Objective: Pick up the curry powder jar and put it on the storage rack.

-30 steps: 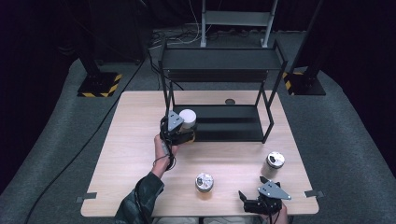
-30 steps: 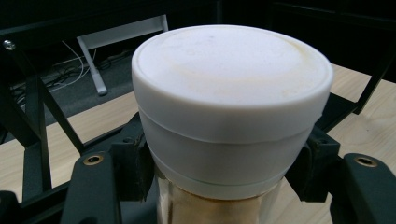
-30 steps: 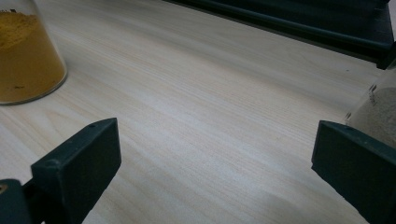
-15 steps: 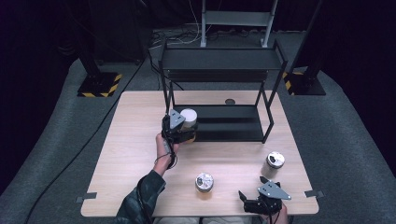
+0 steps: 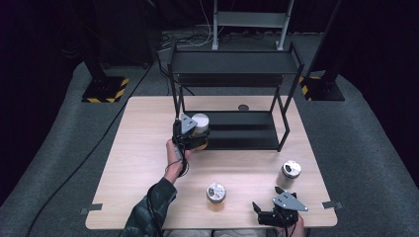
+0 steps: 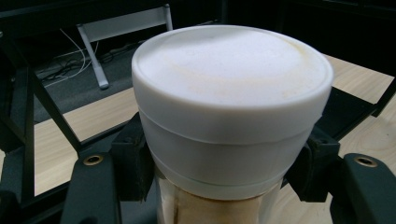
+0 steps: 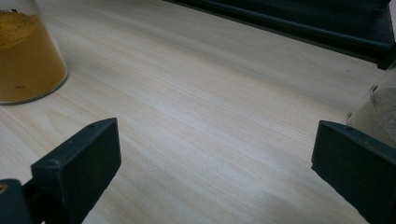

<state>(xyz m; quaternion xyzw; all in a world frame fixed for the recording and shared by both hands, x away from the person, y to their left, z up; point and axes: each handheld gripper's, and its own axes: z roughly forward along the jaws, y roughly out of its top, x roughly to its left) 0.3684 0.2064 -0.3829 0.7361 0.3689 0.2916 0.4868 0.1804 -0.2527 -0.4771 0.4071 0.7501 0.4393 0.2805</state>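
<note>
White plastic caps the spice jar [image 6: 232,116] that the left tool [image 5: 190,134] grips just below the lid, its black jaws pressed against either side of the clear wall, with tan powder showing beneath the cap. In the high view this jar sits at the front left corner of the black metal rack [image 5: 232,64], about level with the lower shelf [image 5: 242,129] and seemingly at its edge; whether it rests there or hangs above it I cannot tell. Judging by that, 1 jar is on its way onto the rack and not yet let go, while 2 more wait on the bench [image 5: 148,163]: a jar of yellow-orange powder [image 5: 216,192] near the front middle and a jar with paler, greyish contents [image 5: 290,173] toward the right. Both have round, shiny tops seen from above. The right tool [image 5: 267,216] rests low at the bench's front edge, its jaws spread wide and grasping nothing; its own view looks across the pale wood grain between those 2 jars. The rack is thin square tubing with flat matte shelves, the upper 1 bare. The bench top is smooth, light laminate with fine straight grain.
</note>
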